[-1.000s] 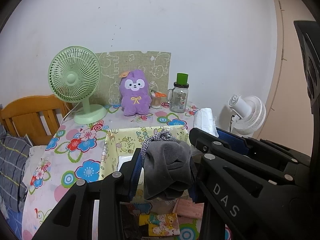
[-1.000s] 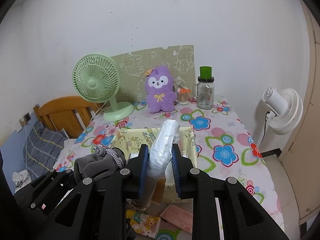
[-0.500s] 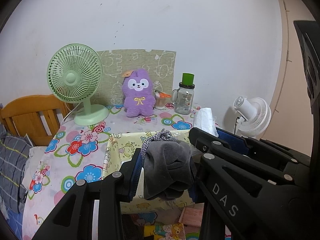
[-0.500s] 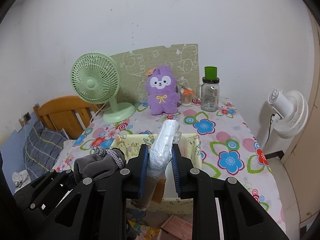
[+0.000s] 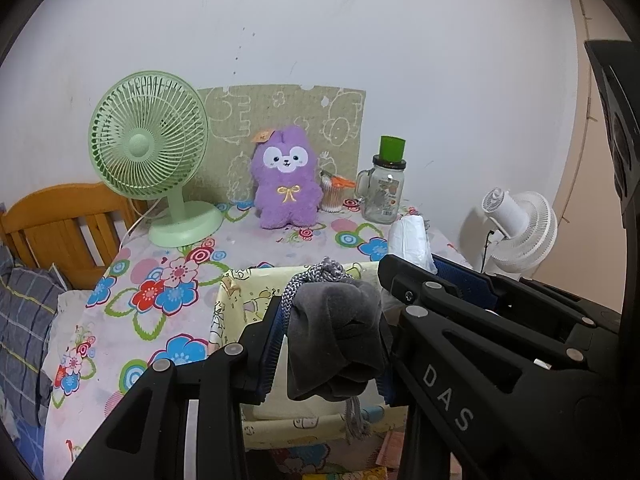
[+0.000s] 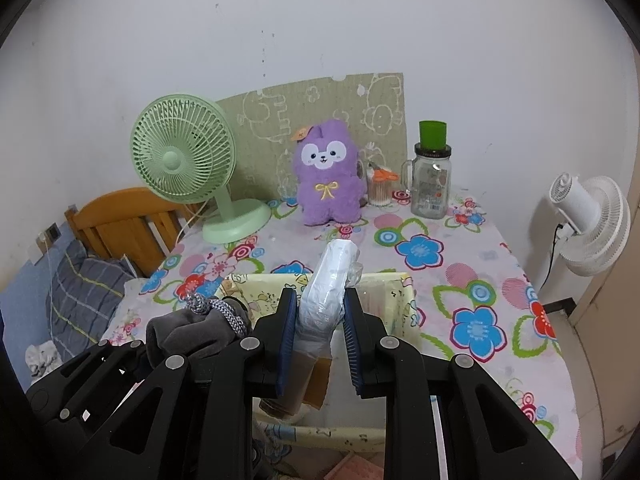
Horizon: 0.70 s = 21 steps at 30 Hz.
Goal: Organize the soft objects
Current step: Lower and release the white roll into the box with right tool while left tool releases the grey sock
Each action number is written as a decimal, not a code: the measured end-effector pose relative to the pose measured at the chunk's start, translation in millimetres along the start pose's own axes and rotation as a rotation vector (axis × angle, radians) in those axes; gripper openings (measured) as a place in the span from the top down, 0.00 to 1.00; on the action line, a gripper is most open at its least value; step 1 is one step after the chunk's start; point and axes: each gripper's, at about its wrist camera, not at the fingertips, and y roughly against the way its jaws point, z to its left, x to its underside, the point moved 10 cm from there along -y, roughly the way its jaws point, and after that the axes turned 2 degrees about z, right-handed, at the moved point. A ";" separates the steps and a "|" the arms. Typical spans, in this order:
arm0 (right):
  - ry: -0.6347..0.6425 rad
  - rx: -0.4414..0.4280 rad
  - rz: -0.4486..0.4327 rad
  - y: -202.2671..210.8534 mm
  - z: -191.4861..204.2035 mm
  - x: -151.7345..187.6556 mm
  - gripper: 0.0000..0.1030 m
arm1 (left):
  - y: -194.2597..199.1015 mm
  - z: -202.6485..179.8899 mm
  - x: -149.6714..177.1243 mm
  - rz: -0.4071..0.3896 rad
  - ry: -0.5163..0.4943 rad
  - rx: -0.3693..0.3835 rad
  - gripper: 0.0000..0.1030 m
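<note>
My left gripper (image 5: pixel 328 344) is shut on a grey cloth bundle (image 5: pixel 334 340) with a grey-white braided cord (image 5: pixel 310 280), held above the yellow patterned storage box (image 5: pixel 234 300). The bundle also shows in the right wrist view (image 6: pixel 192 328). My right gripper (image 6: pixel 320 332) is shut on a white plastic-wrapped soft pack (image 6: pixel 330 284), held above the same box (image 6: pixel 404 304); the pack also shows in the left wrist view (image 5: pixel 410 236). A purple plush toy (image 6: pixel 328 174) sits upright at the back of the floral table (image 6: pixel 460 280).
A green desk fan (image 6: pixel 188 160), a glass jar with green cap (image 6: pixel 432 176), a small cup of cotton swabs (image 6: pixel 380 188) and a patterned board (image 6: pixel 348 96) stand along the wall. A white floor fan (image 6: pixel 588 220) stands right of the table; a wooden bed frame (image 6: pixel 120 224) is left.
Both grippers have moved forward over the table with their loads; the box now sits lower and closer under them, and the back items look larger.
</note>
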 end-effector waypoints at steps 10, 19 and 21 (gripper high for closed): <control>0.006 -0.012 0.038 -28.4 0.5 0.3 0.75 | -23.9 9.6 1.7 0.035 0.018 -0.008 0.61; 0.010 -0.023 0.071 -46.6 1.8 5.5 0.75 | -39.4 14.5 8.3 0.069 0.028 -0.002 0.60; 0.016 -0.022 0.088 -53.2 2.6 8.5 0.75 | -44.7 17.1 11.4 0.082 0.028 -0.007 0.60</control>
